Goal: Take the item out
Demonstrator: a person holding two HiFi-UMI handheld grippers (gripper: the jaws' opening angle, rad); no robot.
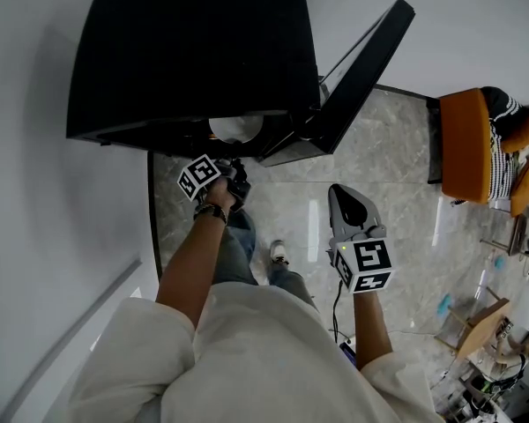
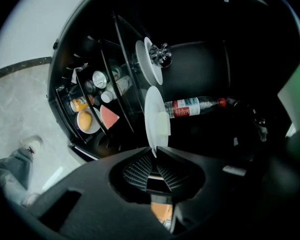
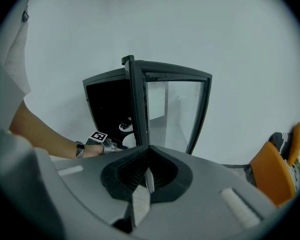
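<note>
A white plate (image 2: 153, 115) carrying a pale yellowish block (image 2: 162, 124) stands edge-on inside the open black cabinet (image 1: 194, 51). My left gripper (image 2: 153, 151) is shut on the plate's near rim. From the head view the same plate (image 1: 236, 129) shows just under the cabinet's front edge, with the left gripper (image 1: 234, 170) reaching in at it. My right gripper (image 1: 346, 196) hangs outside the cabinet over the floor, jaws shut on nothing (image 3: 149, 149).
Further inside sit a second white plate (image 2: 146, 64) with a dark item and a lying red-capped bottle (image 2: 195, 105). Cans, a bowl (image 2: 88, 121) and a pink wedge fill other shelves. The glass door (image 1: 361, 69) stands open at right. Orange chairs (image 1: 467, 144) stand farther right.
</note>
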